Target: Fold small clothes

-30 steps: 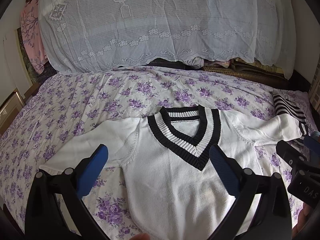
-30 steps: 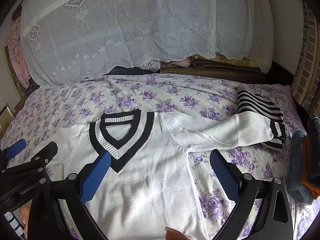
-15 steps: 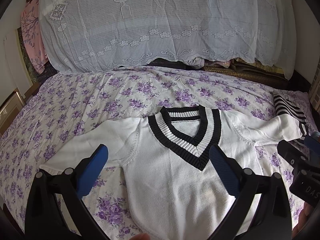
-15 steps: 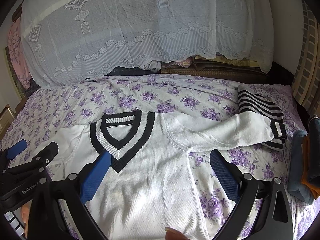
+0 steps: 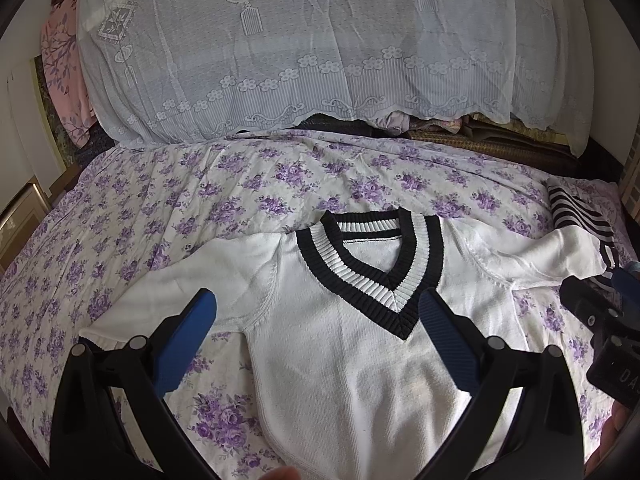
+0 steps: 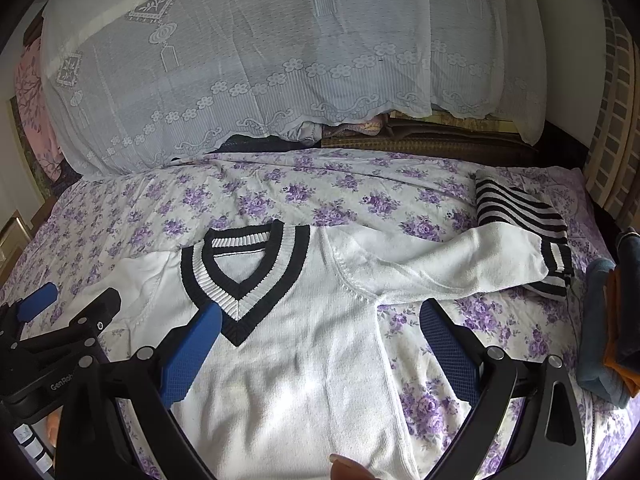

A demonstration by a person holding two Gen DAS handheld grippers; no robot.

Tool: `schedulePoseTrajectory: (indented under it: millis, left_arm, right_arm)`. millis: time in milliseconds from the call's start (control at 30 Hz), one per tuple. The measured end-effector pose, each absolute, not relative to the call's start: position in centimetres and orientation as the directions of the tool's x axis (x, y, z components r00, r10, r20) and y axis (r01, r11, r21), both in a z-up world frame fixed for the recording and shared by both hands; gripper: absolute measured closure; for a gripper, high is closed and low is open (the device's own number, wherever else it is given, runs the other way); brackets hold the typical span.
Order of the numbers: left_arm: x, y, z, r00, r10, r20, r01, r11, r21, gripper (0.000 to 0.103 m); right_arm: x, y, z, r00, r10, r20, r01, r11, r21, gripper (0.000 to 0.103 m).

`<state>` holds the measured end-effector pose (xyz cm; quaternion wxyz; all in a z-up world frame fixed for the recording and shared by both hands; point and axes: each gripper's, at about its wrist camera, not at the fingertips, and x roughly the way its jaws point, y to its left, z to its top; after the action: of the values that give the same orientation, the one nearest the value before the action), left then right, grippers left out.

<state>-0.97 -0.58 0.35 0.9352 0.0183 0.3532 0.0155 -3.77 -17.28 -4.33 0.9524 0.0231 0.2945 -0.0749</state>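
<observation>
A small white sweater [image 5: 352, 368] with a black-and-white V-neck collar lies flat, front up, on the flowered bedsheet, both sleeves spread out. It also shows in the right wrist view [image 6: 296, 360]. Its right sleeve ends in a striped cuff [image 6: 554, 266] resting against a folded striped garment. My left gripper [image 5: 318, 328] is open and empty, held above the sweater's chest. My right gripper [image 6: 320, 340] is open and empty, above the sweater's right side.
A folded black-and-white striped garment [image 6: 516, 208] lies at the right of the bed. Folded dark blue and orange clothes [image 6: 608, 336] sit at the far right edge. A lace-covered pile of bedding [image 5: 320, 48] fills the back. The purple-flowered sheet [image 5: 120, 232] spreads to the left.
Both views have drifted very slightly; the sweater lies as before and both grippers stay open.
</observation>
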Motion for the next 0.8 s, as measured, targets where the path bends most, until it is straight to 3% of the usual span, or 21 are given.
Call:
schedulePoseTrajectory:
  millis: [800]
  left_arm:
    - [-0.97,-0.75,0.35,0.749,0.045,-0.661,-0.015,0.999,0.051,0.004]
  right_arm:
    - [-3.49,-17.43,-4.58,0.815,-0.128,-0.566,0.157,0.988,0.003,0.003]
